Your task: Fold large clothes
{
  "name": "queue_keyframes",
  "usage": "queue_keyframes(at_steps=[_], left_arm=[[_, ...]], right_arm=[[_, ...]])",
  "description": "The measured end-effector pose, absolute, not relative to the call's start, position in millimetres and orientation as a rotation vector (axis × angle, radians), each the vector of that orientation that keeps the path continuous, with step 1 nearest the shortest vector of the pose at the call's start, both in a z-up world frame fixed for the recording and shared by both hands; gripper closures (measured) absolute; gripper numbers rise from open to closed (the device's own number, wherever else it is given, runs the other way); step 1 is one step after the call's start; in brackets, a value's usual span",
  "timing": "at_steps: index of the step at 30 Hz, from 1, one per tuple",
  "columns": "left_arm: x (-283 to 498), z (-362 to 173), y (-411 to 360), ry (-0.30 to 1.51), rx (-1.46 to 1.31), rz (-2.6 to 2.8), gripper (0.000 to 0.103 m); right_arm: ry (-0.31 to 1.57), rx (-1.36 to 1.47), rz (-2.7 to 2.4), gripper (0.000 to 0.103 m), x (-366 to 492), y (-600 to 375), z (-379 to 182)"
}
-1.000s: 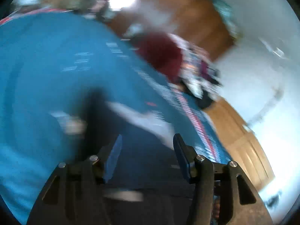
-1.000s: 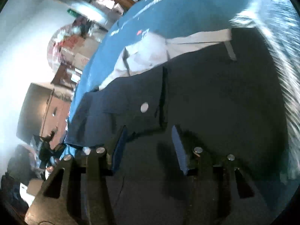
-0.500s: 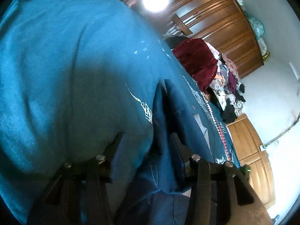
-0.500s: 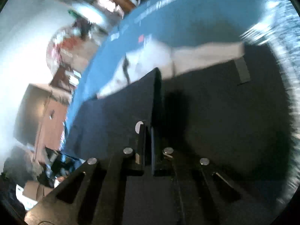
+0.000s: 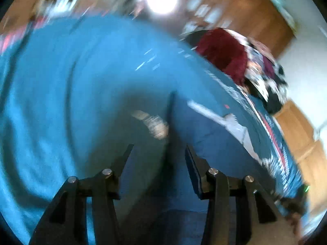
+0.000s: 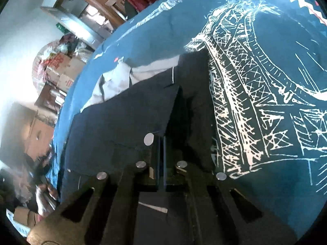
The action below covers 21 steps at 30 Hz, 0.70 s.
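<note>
A dark navy garment [image 6: 122, 126] with a metal button [image 6: 148, 139] and pale pocket lining [image 6: 143, 71] lies on a teal bedspread [image 6: 265, 71] printed with a white bridge. My right gripper [image 6: 161, 155] is shut on the garment's edge just right of the button, and a fold of cloth rises from its fingers. The left wrist view is blurred by motion. In it my left gripper [image 5: 158, 155] stands open low over the bedspread [image 5: 61, 81], and the navy garment [image 5: 204, 134] spreads under its right finger. I see nothing pinched between the left fingers.
A dark red cloth [image 5: 222, 53] and mixed clothes are heaped at the bed's far side, in front of a wooden wardrobe [image 5: 235, 6]. Cardboard boxes [image 6: 61, 67] stand beyond the bed's left edge. A hand [image 6: 44, 196] shows at lower left in the right wrist view.
My right gripper went from open to shut on the garment near the button and has pulled up a fold. My left gripper, earlier straddling a garment fold, has spread wide and is swinging.
</note>
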State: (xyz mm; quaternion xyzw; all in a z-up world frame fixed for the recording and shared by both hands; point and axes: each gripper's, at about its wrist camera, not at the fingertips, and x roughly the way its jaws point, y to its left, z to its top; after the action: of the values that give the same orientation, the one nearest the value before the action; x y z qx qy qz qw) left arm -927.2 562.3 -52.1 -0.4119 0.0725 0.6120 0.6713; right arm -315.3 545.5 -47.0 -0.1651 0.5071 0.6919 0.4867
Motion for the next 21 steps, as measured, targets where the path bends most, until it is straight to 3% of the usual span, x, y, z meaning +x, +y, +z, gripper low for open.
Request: queue_keyframes(at_steps=[1,2,4,6,9,10,12,14,16,17,18,21], left_arm=[[-920,-48,567,0.187,-0.915,1.362,0.042],[-911,-46,574,0.232,-0.903,1.350,0.042],[-894,-44,588,0.290,-0.896,1.294,0.042],[-870,-49,602,0.348,-0.914,1.187,0.042],[-842,-72,618,0.437,-0.958,1.072,0.040],[-841,-85,619,0.465,-0.986,1.068,0.042],[-858,-89,615,0.406,-1.039,1.051,0.049],[-884,-80,598,0.452,-1.030,1.134,0.050],[-915,-77,575,0.444,-1.051,1.148,0.049],[-936,-75,555,0.436,-1.090,1.152,0.048],[-951,-74,537,0.451,-1.106,1.182,0.039],[-977,-75,483,0.403,-1.171,1.129,0.040]], right_arm=[[1.191,-0.465,1.654,0.099,-321,546,-45],[1.072,-0.518,1.606,0.094,-325,543,-33],[0.960,-0.495,1.608,0.092,-329,536,-13],[0.983,-0.430,1.717,0.087,-342,541,-6],[1.164,-0.457,1.857,0.086,-368,567,-39],[1.213,-0.512,1.849,0.087,-372,573,-54],[1.242,-0.611,1.832,0.103,-365,570,-74],[1.249,-0.613,1.773,0.102,-331,543,-65],[1.258,-0.586,1.757,0.090,-298,506,-52],[1.326,-0.543,1.763,0.071,-275,478,-48],[1.378,-0.525,1.745,0.053,-260,454,-49],[1.471,-0.559,1.651,0.052,-231,377,-63]])
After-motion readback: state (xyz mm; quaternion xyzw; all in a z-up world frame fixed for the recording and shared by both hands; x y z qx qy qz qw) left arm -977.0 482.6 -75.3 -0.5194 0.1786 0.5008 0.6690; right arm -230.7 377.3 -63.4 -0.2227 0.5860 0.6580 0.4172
